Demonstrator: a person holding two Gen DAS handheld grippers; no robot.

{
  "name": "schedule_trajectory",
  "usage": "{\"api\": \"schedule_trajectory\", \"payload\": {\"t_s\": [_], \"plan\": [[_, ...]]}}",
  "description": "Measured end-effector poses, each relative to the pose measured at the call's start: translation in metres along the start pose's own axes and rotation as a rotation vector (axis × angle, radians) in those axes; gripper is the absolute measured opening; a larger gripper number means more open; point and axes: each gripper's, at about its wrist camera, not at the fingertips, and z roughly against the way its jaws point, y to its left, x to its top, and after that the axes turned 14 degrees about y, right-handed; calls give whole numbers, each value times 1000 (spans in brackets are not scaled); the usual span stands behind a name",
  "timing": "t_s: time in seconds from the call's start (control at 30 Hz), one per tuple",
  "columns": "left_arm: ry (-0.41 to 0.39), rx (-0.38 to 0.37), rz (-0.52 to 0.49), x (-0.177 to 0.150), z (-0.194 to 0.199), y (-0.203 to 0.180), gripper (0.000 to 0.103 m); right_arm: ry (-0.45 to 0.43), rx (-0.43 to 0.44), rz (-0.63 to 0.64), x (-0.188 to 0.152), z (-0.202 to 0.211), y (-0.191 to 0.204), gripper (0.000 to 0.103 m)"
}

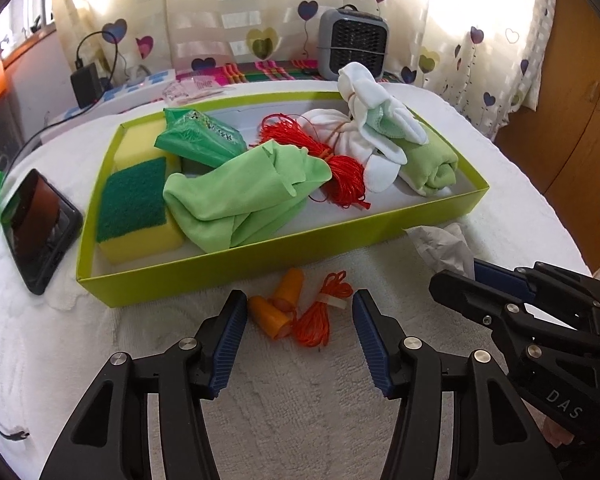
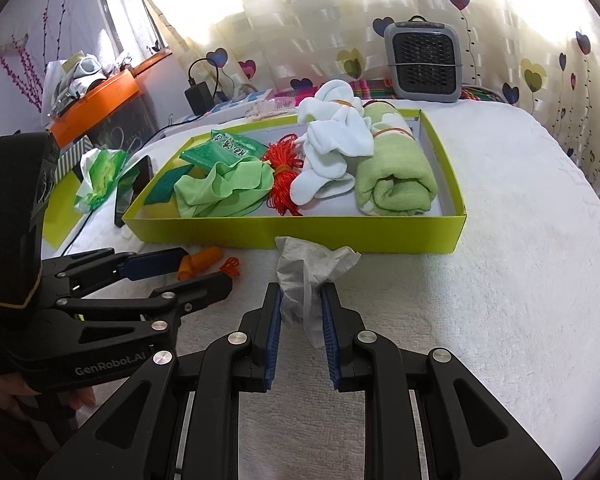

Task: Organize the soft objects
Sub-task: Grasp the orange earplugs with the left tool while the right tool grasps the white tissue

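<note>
A lime green box (image 1: 260,258) (image 2: 340,232) on the white towel holds sponges (image 1: 134,208), a green packet (image 1: 200,138), a light green cloth (image 1: 244,192), red string (image 1: 340,168), white socks (image 1: 364,120) and a rolled green towel (image 1: 432,164). In front of it lie orange earplugs (image 1: 278,304) and a small orange string bundle (image 1: 320,312). My left gripper (image 1: 300,340) is open around them, just above the towel. My right gripper (image 2: 300,316) is shut on a crumpled white tissue (image 2: 308,276), which also shows in the left wrist view (image 1: 444,246).
A black phone (image 1: 38,224) lies left of the box, with a green tissue pack (image 2: 100,172) beyond it. A grey heater (image 1: 352,42) stands behind the box by the curtain. An orange box (image 2: 96,100) and a charger (image 1: 86,82) are at the back left.
</note>
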Motion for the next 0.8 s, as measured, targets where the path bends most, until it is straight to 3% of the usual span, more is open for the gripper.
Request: {"api": "schedule_trajectory", "payload": {"t_s": [0.2, 0.63, 0.8], "plan": [[-17, 25, -16, -2, -1, -4, 52, 0, 12, -13, 0, 0, -3, 21], [-37, 48, 29, -3, 1, 6, 22, 2, 13, -11, 0, 0, -2, 21], [-39, 46, 30, -3, 1, 7, 22, 4, 12, -12, 0, -1, -2, 21]]}}
